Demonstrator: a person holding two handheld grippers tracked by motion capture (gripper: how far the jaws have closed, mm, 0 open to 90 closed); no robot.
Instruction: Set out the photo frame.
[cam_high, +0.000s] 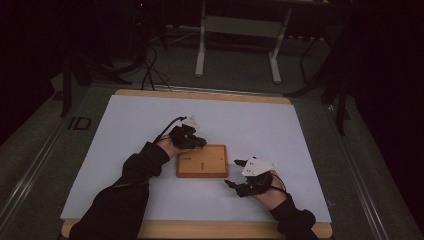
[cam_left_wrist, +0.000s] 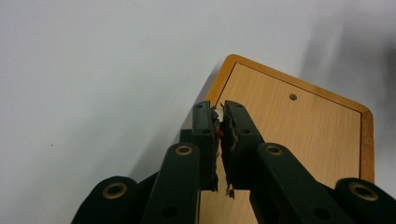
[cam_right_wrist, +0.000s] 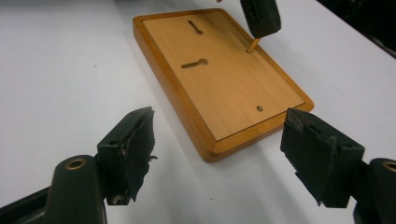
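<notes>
Nearest the person, the right gripper (cam_high: 232, 172) hovers beside the near right corner of the flat rectangular board of orange-brown wood (cam_high: 202, 161), which lies loose near the middle of the white table sheet (cam_high: 260, 125). Nothing pins that board down, so I judge the main risk to be that it slides or pivots on the smooth sheet if the peg work at its far side pushes sideways. The free jaws could also clip the raised rim and nudge it.

Farther off, the slim pale wooden peg (cam_right_wrist: 252, 45) stands with its lower end on the board, close to the far edge and tilted a little. If it goes down off the line of its hole it may jam or slip out of the grip. Whether its tip is already seated I cannot tell. A matching small round hole (cam_right_wrist: 259, 108) near the right gripper's corner is empty, as is the keyhole slot (cam_right_wrist: 194, 63).

The right gripper's jaws stand wide apart, holding nothing and touching nothing. The left gripper (cam_high: 200, 142) is closed almost fully, its pads pinching the top of the peg over the board's far corner
</notes>
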